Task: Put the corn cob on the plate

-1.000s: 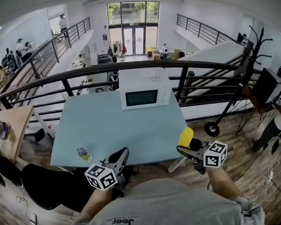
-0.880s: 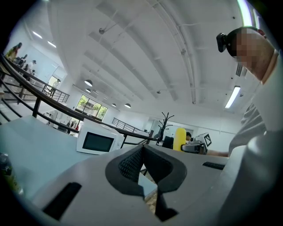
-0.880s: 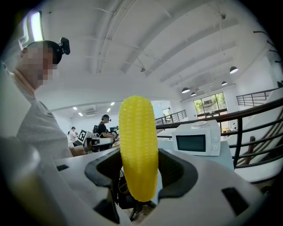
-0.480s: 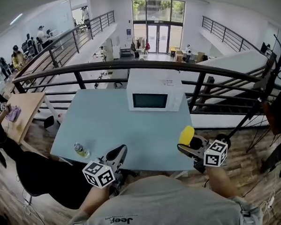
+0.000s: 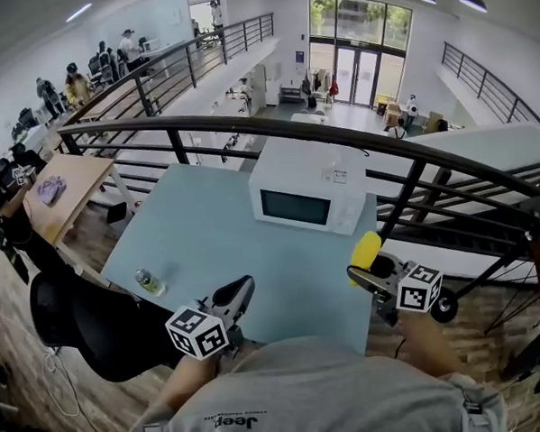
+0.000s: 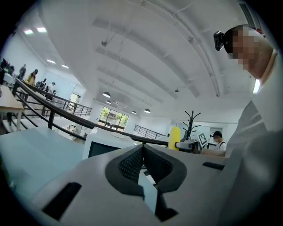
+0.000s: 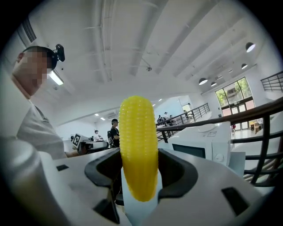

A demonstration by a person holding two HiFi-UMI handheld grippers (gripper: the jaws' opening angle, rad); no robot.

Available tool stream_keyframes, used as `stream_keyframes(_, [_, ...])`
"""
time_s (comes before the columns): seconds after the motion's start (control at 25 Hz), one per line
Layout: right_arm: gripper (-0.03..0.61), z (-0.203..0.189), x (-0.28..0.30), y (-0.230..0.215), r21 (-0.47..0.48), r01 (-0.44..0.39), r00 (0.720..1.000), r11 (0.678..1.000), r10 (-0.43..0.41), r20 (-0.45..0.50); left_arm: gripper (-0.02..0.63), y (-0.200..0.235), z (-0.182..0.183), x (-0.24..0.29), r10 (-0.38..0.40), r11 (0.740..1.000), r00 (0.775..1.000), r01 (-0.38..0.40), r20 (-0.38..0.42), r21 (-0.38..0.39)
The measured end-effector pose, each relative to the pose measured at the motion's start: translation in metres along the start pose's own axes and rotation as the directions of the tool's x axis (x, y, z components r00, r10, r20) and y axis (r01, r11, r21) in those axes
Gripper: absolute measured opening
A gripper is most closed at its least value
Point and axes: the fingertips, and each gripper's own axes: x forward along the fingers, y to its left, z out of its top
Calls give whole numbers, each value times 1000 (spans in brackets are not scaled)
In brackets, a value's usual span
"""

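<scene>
- The right gripper [image 7: 139, 170] is clamping the corn cob [image 7: 138, 141] round its lower half. Its pads are pressing in from both sides, and the cob is standing upright with its rounded tip poking up above the jaws. The left gripper [image 6: 142, 159] is sitting with its jaws closed together, and nothing is between them.
- The cob is hanging in the air in that grip, about over the near right corner of the tabletop [image 5: 208, 232]. It is not resting on anything. I am not seeing a plate anywhere on the table, so the spot to set it down is yet to be found.
- To my eye the cob is looking light and stiff, so a firm pinch should not crush it. The bumpy rows of kernels are giving the pads something to bite on, though its glossy skin may be a little slippery. Being round, it may roll once laid flat. Holding it across its width, near the middle of its length, would steady it best.
- The tabletop is showing as a smooth, pale blue sheet. A white microwave [image 5: 309, 195] is standing at its far right corner, and a small bottle [image 5: 150, 282] is sitting by the left edge, toward the near left corner.
- A dark railing [image 5: 247, 126] is running just past the far edge, with an open hall dropping away below it and glass doors [image 5: 361, 57] at the far end. Off to the left, people [image 5: 75, 85] are gathering beyond a wooden desk [image 5: 65, 190].
</scene>
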Motion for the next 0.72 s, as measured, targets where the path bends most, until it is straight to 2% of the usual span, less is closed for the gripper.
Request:
stream_keyframes(0.24, [259,5,-15,-31,6,-48,999,999,48,-9,18,-15,-1,30,49,999,999,-49,-5,-3])
stream_keyframes(0.72, [259,9,-56,-86,-3,-37,999,999,37,-1,18,-45,-7,100,25,1000,999,-24,-35,16])
